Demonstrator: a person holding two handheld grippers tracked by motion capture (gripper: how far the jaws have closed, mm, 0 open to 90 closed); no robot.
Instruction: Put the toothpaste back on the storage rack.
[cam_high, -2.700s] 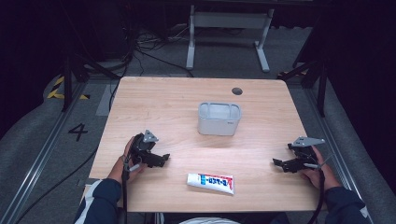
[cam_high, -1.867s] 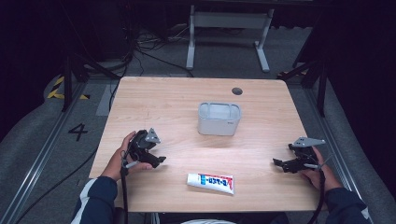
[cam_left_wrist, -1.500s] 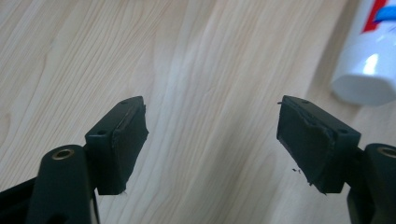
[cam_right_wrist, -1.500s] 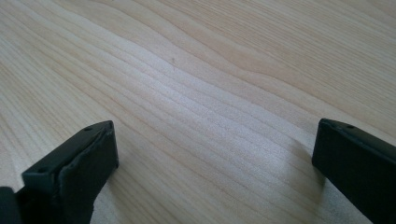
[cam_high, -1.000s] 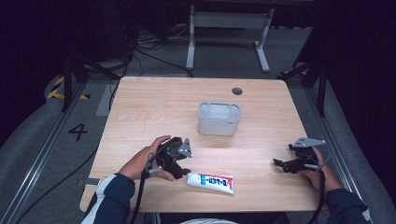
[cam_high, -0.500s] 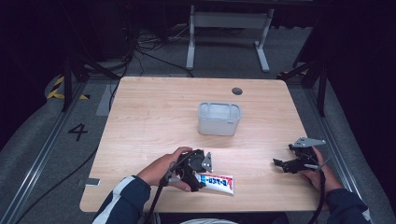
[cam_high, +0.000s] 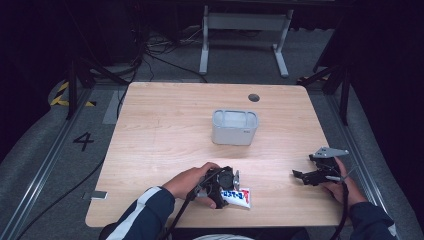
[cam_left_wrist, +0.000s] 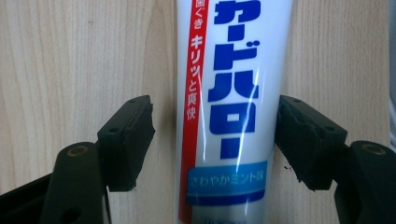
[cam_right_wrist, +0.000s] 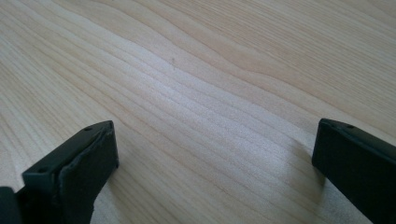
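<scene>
— Toothpaste (cam_left_wrist: 224, 116) lies where?
— Flat on the table (cam_high: 165, 125), near its front edge, in front of the grey bin (cam_high: 234, 127).
— Left gripper (cam_left_wrist: 215, 140)?
— Jaws spread either side of the tube, not yet pinching.
— Right gripper (cam_right_wrist: 212, 158)?
— Spread wide over bare wood, well apart.

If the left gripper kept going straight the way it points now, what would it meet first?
The toothpaste tube. The left gripper points down at it with its jaws open on either side of the tube, which lies flat on the table. The tube looks very close, though exact depth is unclear.
</scene>
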